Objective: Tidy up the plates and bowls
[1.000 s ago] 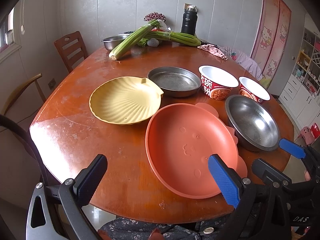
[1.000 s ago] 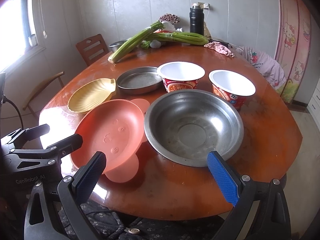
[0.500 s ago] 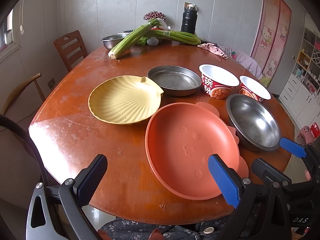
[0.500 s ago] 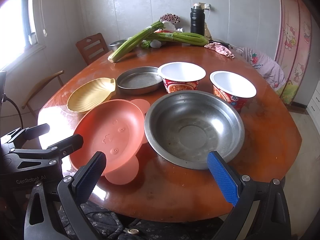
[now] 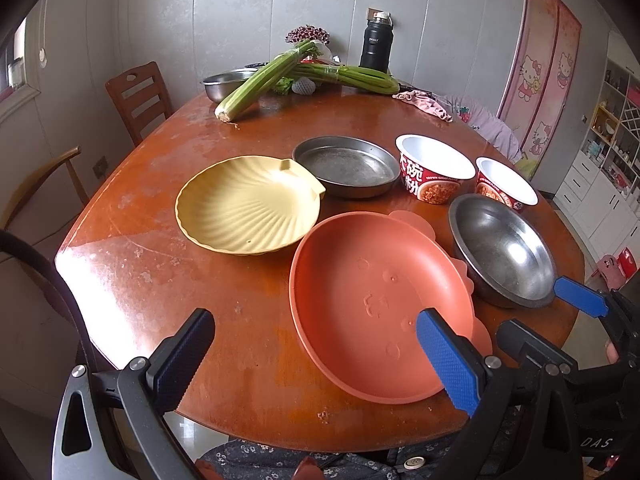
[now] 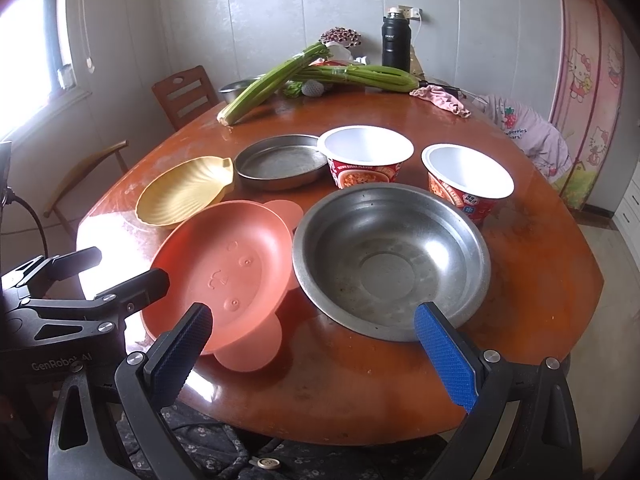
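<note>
An orange bear-face plate (image 5: 380, 304) lies at the table's near edge, also in the right wrist view (image 6: 232, 268). A yellow shell plate (image 5: 246, 206) sits behind it to the left. A flat steel pan (image 5: 346, 166) and two red noodle bowls (image 5: 434, 174) (image 5: 504, 188) stand further back. A steel bowl (image 6: 390, 258) sits right of the orange plate. My left gripper (image 5: 316, 354) is open and empty, above the near edge by the orange plate. My right gripper (image 6: 314, 354) is open and empty, before the steel bowl.
Celery stalks (image 5: 264, 80), a steel basin (image 5: 226, 84), a black flask (image 5: 376, 46) and a pink cloth (image 5: 426, 104) lie at the table's (image 5: 132, 264) far side. Wooden chairs (image 5: 138, 98) stand at the left. White shelves (image 5: 604, 176) are at the right.
Both grippers have crept slightly forward towards the table. The jaws stay open and no dish has moved.
</note>
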Available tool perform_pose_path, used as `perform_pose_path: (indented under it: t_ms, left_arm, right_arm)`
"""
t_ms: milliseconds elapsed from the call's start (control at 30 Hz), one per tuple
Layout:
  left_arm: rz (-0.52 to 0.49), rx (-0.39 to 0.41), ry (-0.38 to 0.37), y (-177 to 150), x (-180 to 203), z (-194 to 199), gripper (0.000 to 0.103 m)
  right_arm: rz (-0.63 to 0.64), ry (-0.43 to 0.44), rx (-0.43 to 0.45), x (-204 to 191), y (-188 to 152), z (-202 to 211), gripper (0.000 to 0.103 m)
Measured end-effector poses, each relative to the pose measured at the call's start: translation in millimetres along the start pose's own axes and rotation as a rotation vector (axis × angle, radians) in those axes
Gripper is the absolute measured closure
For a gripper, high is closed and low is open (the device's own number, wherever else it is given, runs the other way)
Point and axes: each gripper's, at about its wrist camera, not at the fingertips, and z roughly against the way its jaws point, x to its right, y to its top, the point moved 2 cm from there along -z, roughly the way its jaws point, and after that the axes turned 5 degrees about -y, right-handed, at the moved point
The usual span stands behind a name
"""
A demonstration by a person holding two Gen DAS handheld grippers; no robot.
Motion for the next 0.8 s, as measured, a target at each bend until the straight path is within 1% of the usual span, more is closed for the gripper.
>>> perform_pose_path:
  t_ms: [200,333,400,500,600,700,800]
  left_arm:
    - [0.017,0.001,-0.008,6,-6,-1,0.002]
    - [0.043,0.014,-0.006,11,-17,1,0.002]
    - [0.065,0.028,-0.009,15,-27,5,0.002]
    - [0.094,0.043,0.015,22,-46,9,0.002]
    - [0.115,0.043,0.05,30,-65,8,0.002]
    - [0.145,0.036,0.051,40,-86,5,0.002]
    - [0.153,0.032,0.071,52,-101,1,0.002]
  right_arm:
    - [0.01,-0.001,-0.003,-5,6,-2,0.002]
    - [0.019,0.009,0.002,-11,15,-3,0.002]
    - [0.025,0.023,0.011,-15,21,-4,0.002]
    - [0.041,0.048,0.015,-26,32,-8,0.002]
    - [0.061,0.074,0.023,-36,44,-11,0.002]
    - [0.086,0.096,0.024,-46,58,-18,0.002]
    - [0.106,0.124,0.008,-57,72,-30,0.002]
